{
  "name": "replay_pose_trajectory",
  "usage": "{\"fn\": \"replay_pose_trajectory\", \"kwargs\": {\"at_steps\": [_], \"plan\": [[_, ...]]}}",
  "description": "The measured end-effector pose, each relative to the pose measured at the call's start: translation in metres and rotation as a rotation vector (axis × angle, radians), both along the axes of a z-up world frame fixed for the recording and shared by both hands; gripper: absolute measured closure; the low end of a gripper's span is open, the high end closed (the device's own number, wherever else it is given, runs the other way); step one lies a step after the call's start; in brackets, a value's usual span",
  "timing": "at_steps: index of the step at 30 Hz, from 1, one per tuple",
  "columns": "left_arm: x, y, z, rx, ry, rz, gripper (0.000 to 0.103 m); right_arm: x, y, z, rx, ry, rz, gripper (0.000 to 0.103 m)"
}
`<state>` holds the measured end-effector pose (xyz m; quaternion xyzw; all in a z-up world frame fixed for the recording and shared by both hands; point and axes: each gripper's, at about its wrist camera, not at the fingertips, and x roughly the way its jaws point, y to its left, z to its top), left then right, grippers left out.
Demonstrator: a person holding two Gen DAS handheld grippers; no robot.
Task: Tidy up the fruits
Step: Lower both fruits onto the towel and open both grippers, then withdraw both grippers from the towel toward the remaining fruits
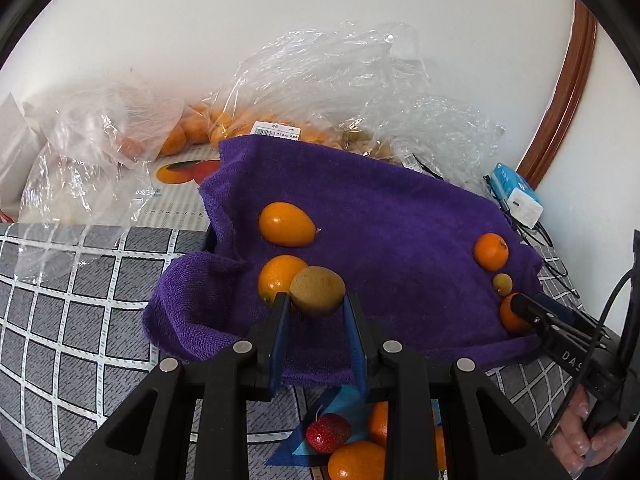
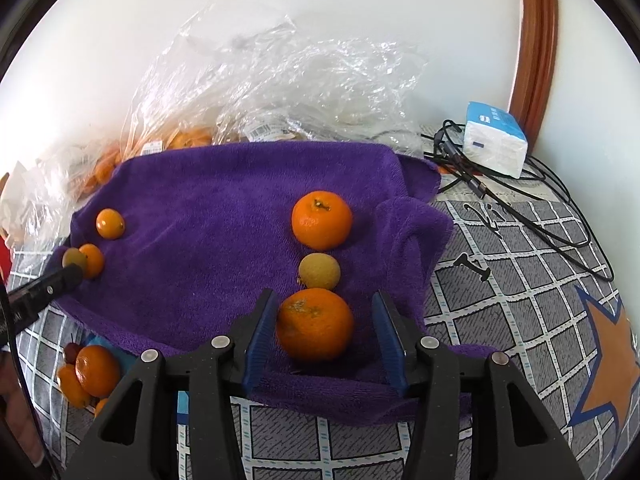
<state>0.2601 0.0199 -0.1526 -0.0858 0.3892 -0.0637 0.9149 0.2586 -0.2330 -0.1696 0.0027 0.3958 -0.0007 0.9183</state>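
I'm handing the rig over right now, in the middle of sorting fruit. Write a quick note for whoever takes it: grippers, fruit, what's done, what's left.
Left gripper: shut on a brownish fruit, over the purple towel beside an orange and an oval orange fruit.
Right gripper: open, jaws either side of the near orange.
Done: a mandarin, a small yellow fruit and the near orange sit in a line on the towel.
Left: the loose pile in front of the towel, a red fruit and oranges. The plastic bags behind hold more.
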Motion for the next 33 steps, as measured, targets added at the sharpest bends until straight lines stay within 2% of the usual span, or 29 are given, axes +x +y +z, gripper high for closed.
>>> {"fn": "replay_pose_trajectory", "kwargs": {"at_steps": [8,11,14,20,24,28,33], "plan": [[-0.001,0.0,0.001,0.027,-0.002,-0.002,0.076,-0.009,-0.005,0.009,0.013,-0.028,-0.03,0.052],[-0.002,-0.004,0.002,0.046,-0.011,-0.007,0.07,-0.017,-0.006,0.013,0.001,-0.013,-0.048,0.052],[-0.007,-0.004,0.008,0.043,-0.025,-0.013,0.055,-0.031,-0.004,0.018,-0.02,-0.017,-0.041,0.051],[-0.025,0.001,0.04,0.029,-0.112,-0.013,0.046,-0.061,0.006,0.027,-0.048,-0.008,-0.018,0.048],[-0.044,0.013,0.052,0.048,-0.1,-0.003,0.044,-0.079,0.018,0.032,-0.063,-0.012,0.009,0.039],[-0.071,0.038,0.043,0.086,-0.091,0.028,0.041,-0.09,0.034,0.025,-0.057,-0.011,0.037,0.037],[-0.089,0.074,0.019,0.115,-0.02,0.091,0.041,-0.09,0.055,0.009,-0.01,0.019,0.06,0.037]]}}
